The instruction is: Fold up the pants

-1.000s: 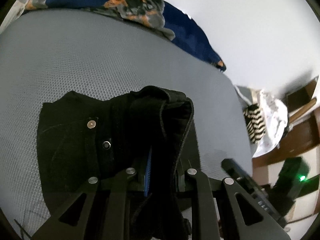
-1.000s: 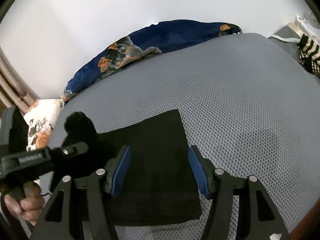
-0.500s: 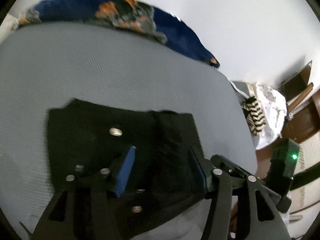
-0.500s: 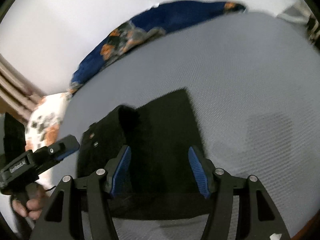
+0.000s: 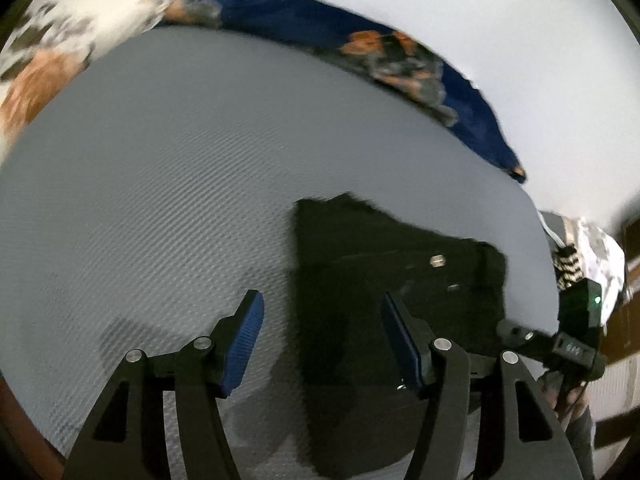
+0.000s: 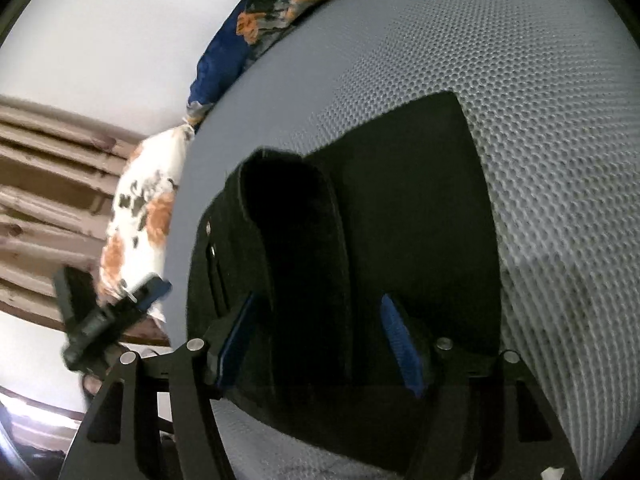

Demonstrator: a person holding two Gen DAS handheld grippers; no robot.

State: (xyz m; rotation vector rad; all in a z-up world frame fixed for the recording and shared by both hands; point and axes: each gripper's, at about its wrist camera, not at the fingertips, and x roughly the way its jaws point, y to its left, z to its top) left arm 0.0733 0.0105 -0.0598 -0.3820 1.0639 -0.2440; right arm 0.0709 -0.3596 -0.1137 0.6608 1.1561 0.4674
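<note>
The black pants [image 5: 380, 280] lie folded on the grey mesh mattress [image 5: 160, 160], metal buttons showing near their right end. My left gripper [image 5: 320, 320] is open above the pants' left edge, with nothing pinched between its blue pads [image 5: 244, 340]. In the right wrist view the pants [image 6: 420, 200] fill the middle, with a raised doubled-over flap [image 6: 296, 220] running toward me. My right gripper [image 6: 316, 340] hangs open low over that flap, and its pads do not press on it. Each gripper shows in the other's view: the right gripper [image 5: 560, 344] and the left gripper [image 6: 112, 312].
A blue floral blanket [image 5: 360, 36] lies along the mattress's far edge by the white wall. A white floral pillow [image 6: 140, 220] sits at one corner. Striped and white cloths [image 5: 568, 268] lie past the other end. The mattress's near edge is close below both grippers.
My left gripper let go of the bunched waistband and slid left; the pants now lie flat. My right gripper dropped closer to the pants and tilted down.
</note>
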